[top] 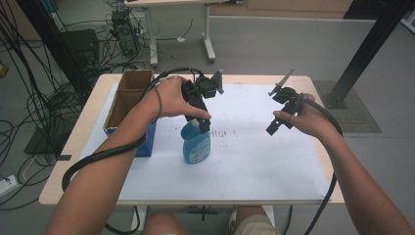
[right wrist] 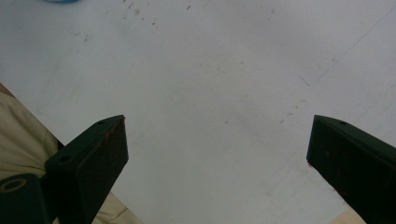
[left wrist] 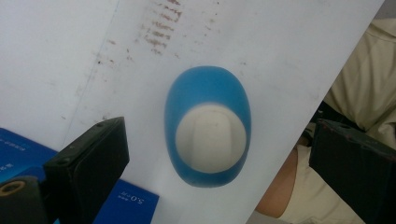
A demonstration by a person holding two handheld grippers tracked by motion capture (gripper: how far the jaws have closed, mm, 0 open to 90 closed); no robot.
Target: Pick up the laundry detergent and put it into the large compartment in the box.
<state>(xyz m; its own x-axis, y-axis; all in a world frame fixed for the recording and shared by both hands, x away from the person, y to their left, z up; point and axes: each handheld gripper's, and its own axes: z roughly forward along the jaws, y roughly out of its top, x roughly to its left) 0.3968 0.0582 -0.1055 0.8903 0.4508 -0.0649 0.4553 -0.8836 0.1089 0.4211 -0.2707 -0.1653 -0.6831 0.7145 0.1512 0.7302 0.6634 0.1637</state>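
Note:
A blue bottle (top: 196, 147) with a white cap stands upright on the white sheet (top: 254, 156), left of the table's middle. My left gripper (top: 201, 123) points down just above its top. In the left gripper view the blue bottle (left wrist: 205, 84) appears from above, its white cap (left wrist: 210, 137) between the two wide-apart jaws of the open left gripper (left wrist: 218, 128), which do not touch it. My right gripper (top: 279, 125) hovers over the sheet to the right. The right gripper (right wrist: 217, 121) stands open with nothing between its jaws.
An open cardboard box (top: 128, 93) stands at the table's left, with a blue box (top: 147, 143) in front of it, close to the bottle. The blue box (left wrist: 126, 200) lies by the left jaw. The table's near edge and the person's trousers (left wrist: 364, 84) are to the right.

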